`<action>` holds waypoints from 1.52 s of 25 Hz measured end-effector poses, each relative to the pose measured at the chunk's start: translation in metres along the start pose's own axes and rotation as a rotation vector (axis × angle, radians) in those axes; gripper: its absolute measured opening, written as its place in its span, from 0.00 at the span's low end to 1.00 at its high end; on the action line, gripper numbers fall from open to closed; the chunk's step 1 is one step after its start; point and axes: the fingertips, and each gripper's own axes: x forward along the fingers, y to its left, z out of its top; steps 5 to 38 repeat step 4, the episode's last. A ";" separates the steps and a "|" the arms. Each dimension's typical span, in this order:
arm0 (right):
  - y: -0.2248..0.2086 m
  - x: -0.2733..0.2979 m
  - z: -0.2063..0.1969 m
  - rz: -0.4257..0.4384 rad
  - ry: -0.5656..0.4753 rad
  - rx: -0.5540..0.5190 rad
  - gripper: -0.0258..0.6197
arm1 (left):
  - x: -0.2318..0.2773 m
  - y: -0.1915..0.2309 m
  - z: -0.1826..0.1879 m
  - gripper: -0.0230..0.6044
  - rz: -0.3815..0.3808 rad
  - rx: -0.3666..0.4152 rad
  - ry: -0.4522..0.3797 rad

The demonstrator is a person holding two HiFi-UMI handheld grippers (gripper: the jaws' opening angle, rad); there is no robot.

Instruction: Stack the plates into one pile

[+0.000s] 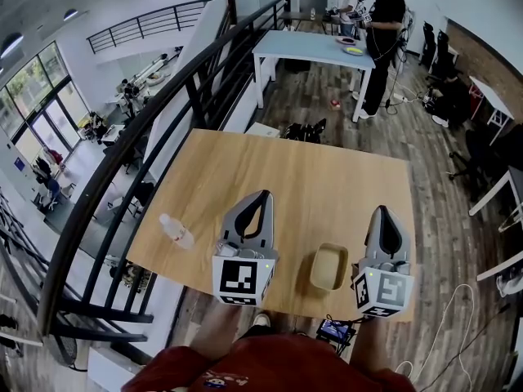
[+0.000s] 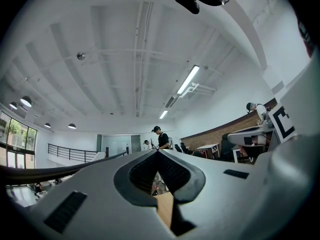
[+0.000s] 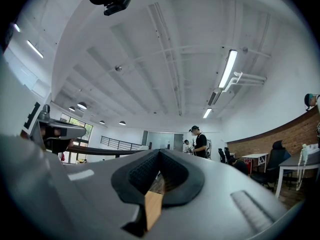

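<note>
A single pale yellow, rectangular plate (image 1: 329, 266) lies on the wooden table (image 1: 310, 178) near its front edge, between my two grippers. My left gripper (image 1: 263, 193) hovers just left of the plate, shut and empty, pointing away across the table. My right gripper (image 1: 382, 210) hangs just right of the plate, also shut with nothing in it. In the left gripper view the left gripper (image 2: 158, 152) has its jaws closed tip to tip, with only a sliver of table below. The right gripper view shows the right gripper (image 3: 160, 152) in the same closed state. Both gripper views look out at the room and ceiling.
A clear plastic bottle (image 1: 176, 230) lies on its side near the table's left edge. A black railing (image 1: 155, 113) runs along the left over a drop. Farther back stands a light blue table (image 1: 315, 49) with small dishes, and a person (image 1: 382, 31) beside it.
</note>
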 end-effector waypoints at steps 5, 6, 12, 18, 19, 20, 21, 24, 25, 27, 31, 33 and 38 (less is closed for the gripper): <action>0.000 0.002 0.002 0.001 -0.001 -0.001 0.06 | 0.001 0.001 0.001 0.05 0.003 -0.003 0.002; 0.000 0.002 0.002 0.001 -0.001 -0.001 0.06 | 0.001 0.001 0.001 0.05 0.003 -0.003 0.002; 0.000 0.002 0.002 0.001 -0.001 -0.001 0.06 | 0.001 0.001 0.001 0.05 0.003 -0.003 0.002; 0.000 0.002 0.002 0.001 -0.001 -0.001 0.06 | 0.001 0.001 0.001 0.05 0.003 -0.003 0.002; 0.000 0.002 0.002 0.001 -0.001 -0.001 0.06 | 0.001 0.001 0.001 0.05 0.003 -0.003 0.002; 0.000 0.002 0.002 0.001 -0.001 -0.001 0.06 | 0.001 0.001 0.001 0.05 0.003 -0.003 0.002; 0.000 0.002 0.002 0.001 -0.001 -0.001 0.06 | 0.001 0.001 0.001 0.05 0.003 -0.003 0.002; 0.000 0.002 0.002 0.001 -0.001 -0.001 0.06 | 0.001 0.001 0.001 0.05 0.003 -0.003 0.002; 0.000 0.002 0.002 0.001 -0.001 -0.001 0.06 | 0.001 0.001 0.001 0.05 0.003 -0.003 0.002; 0.000 0.002 0.002 0.001 -0.001 -0.001 0.06 | 0.001 0.001 0.001 0.05 0.003 -0.003 0.002; 0.000 0.002 0.002 0.001 -0.001 -0.001 0.06 | 0.001 0.001 0.001 0.05 0.003 -0.003 0.002; 0.000 0.002 0.002 0.001 -0.001 -0.001 0.06 | 0.001 0.001 0.001 0.05 0.003 -0.003 0.002; 0.000 0.002 0.002 0.001 -0.001 -0.001 0.06 | 0.001 0.001 0.001 0.05 0.003 -0.003 0.002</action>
